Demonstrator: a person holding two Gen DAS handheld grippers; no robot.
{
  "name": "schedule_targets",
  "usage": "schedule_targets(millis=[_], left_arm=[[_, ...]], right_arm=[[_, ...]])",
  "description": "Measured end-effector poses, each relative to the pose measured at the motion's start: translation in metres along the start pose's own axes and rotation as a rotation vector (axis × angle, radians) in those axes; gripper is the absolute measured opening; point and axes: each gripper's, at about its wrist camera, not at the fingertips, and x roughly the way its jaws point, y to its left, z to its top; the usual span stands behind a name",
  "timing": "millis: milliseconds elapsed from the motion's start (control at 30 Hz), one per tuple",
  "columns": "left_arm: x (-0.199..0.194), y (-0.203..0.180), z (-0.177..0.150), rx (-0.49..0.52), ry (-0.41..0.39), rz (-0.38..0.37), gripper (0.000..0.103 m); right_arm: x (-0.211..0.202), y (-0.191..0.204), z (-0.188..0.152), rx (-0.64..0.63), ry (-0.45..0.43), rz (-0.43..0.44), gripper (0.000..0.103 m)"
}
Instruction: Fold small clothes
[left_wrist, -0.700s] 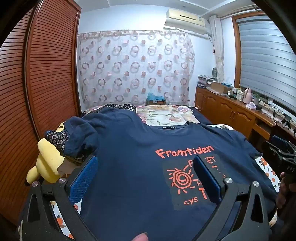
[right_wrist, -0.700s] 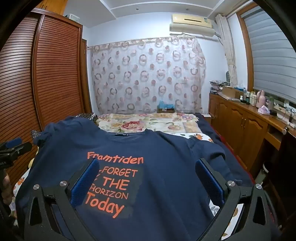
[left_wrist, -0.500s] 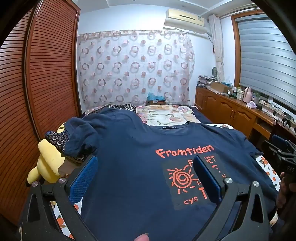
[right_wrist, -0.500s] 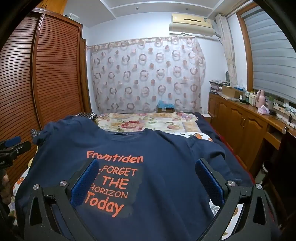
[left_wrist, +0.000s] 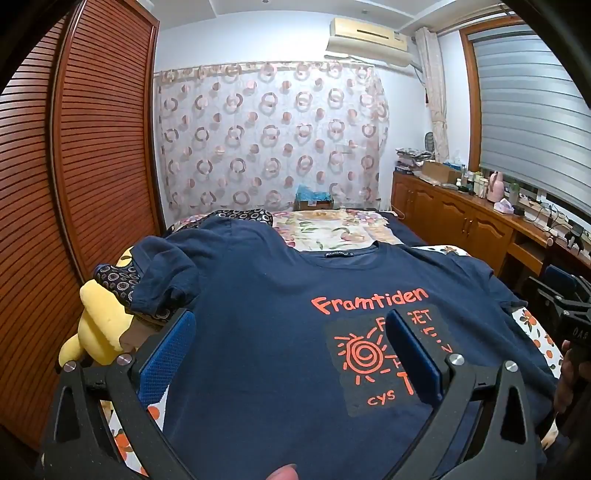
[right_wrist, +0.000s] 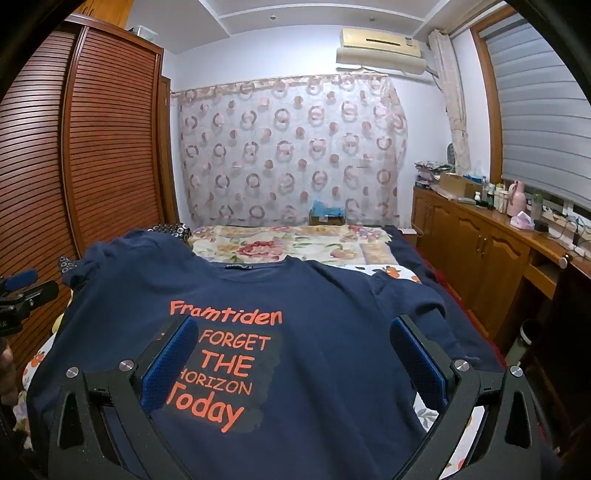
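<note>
Jaws spread wide above flat navy T-shirt (left_wrist: 258, 332), no contact

left gripper (left_wrist: 290, 345) and right gripper (right_wrist: 295, 349) tilt slightly downward, jaws wide apart, gripping nothing.

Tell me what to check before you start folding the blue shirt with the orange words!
1. T-shirt lying front up on the bed, orange print showing: ok.
2. Left hand-held gripper open with nothing in it: ok.
3. Right hand-held gripper open with nothing in it: ok.
4. Left sleeve flat: not ok, it is bunched up over the yellow plush toy and a dark patterned cloth.
5. Right sleeve flat: not ok, it is rumpled.
6. Bottom hem lying straight: cannot tell, it is hidden below both views.
</note>
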Motion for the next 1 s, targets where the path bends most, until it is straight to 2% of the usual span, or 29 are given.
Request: schedule_targets(millis=[1000], left_arm=[[-0.0041,0.0012,0.0016,0.013,-0.001,0.007,0.103]], right_arm=[[-0.0019,-0.0002,0.0003,0.001,-0.006,-0.002,0.103]])
